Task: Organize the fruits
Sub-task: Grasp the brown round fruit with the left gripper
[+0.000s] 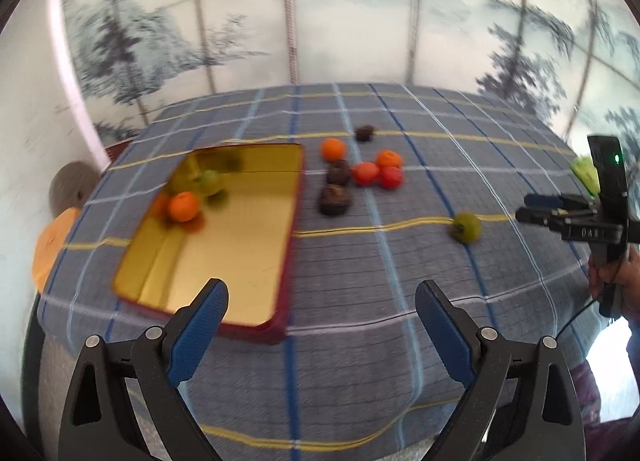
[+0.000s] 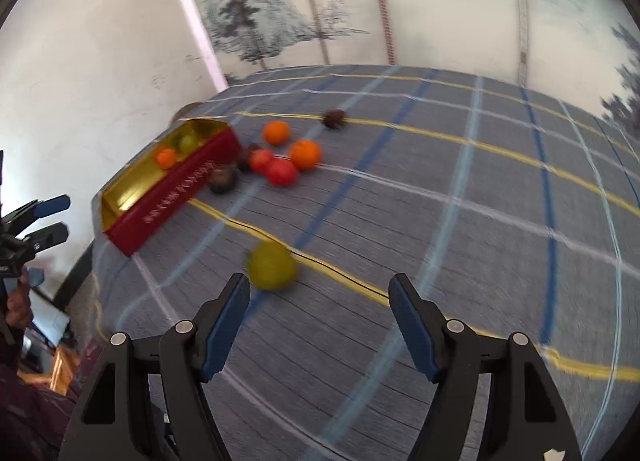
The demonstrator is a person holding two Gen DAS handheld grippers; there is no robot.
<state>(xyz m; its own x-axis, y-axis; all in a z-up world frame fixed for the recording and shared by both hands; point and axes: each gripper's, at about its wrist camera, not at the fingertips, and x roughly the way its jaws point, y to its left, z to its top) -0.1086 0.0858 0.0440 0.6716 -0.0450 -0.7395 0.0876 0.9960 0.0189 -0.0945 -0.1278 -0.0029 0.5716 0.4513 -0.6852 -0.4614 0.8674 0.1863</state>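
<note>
The right gripper (image 2: 318, 293), fingers spread and empty, nears the green fruit (image 2: 272, 265); next it must close on the fruit for the tray (image 1: 256, 237). The left gripper (image 1: 322, 301) waits, spread too.

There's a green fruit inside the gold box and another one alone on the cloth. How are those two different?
The green fruit in the box lies in the gold tray, close beside an orange fruit; the lone green fruit lies on the checked cloth, apart from all the others. The lone one sits just ahead of the open right gripper; the boxed one has no gripper near it. Both are round, yellowish green and similar in size.
</note>
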